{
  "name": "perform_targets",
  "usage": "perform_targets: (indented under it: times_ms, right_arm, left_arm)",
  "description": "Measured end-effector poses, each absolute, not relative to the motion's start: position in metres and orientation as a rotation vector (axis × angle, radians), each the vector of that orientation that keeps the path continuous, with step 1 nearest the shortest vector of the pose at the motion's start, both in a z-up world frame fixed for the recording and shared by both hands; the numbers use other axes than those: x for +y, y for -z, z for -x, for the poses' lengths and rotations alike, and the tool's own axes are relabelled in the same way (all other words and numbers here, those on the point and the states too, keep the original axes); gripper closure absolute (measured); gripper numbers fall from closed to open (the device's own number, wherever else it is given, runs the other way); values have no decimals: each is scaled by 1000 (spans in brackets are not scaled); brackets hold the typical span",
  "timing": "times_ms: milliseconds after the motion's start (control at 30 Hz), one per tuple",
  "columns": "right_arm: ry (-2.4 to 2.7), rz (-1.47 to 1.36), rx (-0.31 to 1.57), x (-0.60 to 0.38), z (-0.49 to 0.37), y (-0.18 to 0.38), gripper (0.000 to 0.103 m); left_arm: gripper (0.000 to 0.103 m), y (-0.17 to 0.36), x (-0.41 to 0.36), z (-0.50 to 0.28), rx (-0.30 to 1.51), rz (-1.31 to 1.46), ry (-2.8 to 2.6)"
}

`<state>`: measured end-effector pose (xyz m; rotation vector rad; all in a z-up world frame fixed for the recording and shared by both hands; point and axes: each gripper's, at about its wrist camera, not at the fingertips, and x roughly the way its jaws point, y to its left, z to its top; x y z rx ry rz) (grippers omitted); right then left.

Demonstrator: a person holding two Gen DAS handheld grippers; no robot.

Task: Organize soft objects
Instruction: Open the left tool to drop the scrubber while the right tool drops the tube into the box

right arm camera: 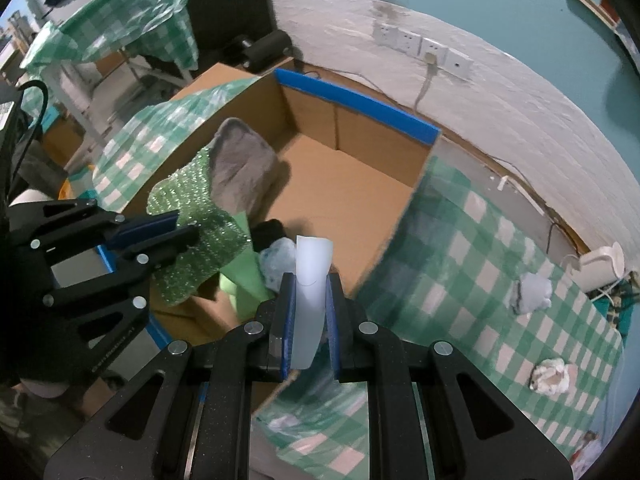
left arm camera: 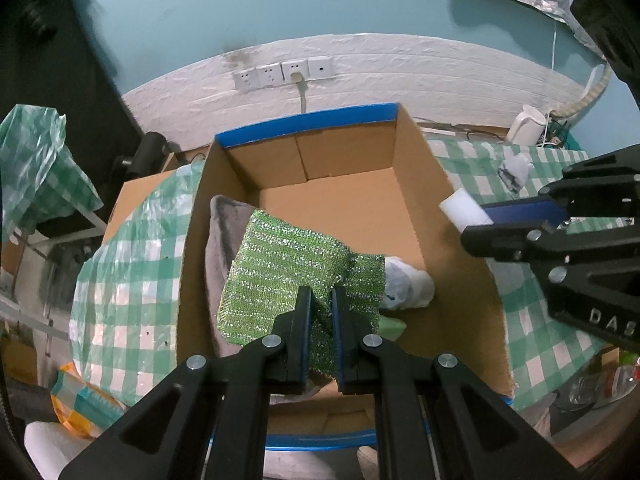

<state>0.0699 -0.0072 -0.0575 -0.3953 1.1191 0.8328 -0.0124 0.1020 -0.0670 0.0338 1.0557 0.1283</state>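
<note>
Left tool [left arm camera: 321, 312] pinching limp green scouring cloth [left arm camera: 280, 264] at edge; right tool [right arm camera: 311, 304] squeezing light, springy white sponge [right arm camera: 312, 276] over box [left arm camera: 460, 220].

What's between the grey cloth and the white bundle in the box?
The sparkly green cloth, pinched by the left gripper, hangs between the grey cloth and white bundle in the left wrist view.

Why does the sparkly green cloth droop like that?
The sparkly green cloth is probably floppy: it sags and folds past the left gripper fingers. It looks light and thin, so it likely won't roll or break.
</note>
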Motion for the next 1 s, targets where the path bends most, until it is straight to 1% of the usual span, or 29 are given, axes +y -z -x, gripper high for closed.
perform_targets:
  times_ms: [200, 367, 400, 533, 633, 667, 733, 867, 1000]
  right_arm:
    - [-861, 410, 1145, 7, -66, 68, 90]
    - [-859, 409, 1159, 10, -65, 74, 86]
    - [-855, 408, 1160, 10, -65, 75, 83]
    - [-835, 402, 1155, 7, -67, 74, 63]
    - [-824, 397, 1145, 4, -68, 72, 55]
    - [-820, 395, 1141, 2, -68, 71, 54]
    - [-813, 395, 1136, -1, -69, 70, 53]
    - [-793, 384, 1132, -10, -72, 69, 51]
    - [-769, 370, 1130, -20, -75, 68, 46]
  left_arm:
    - [92, 73, 109, 13, 1068, -36, -137]
    - [88, 79, 113, 12, 1092, -50, -164]
    - [87, 81, 114, 12, 1099, -47, -167]
    - [74, 82, 118, 12, 1112, -32, -171]
    - [69, 79, 118, 13, 1097, -31, -175]
    - [65, 78, 118, 13, 1093, -30, -175]
    - [63, 77, 117, 13, 1086, -28, -173]
    - [63, 74, 115, 13, 1074, -21, -160]
    - [63, 71, 108, 12, 1065, -15, -134]
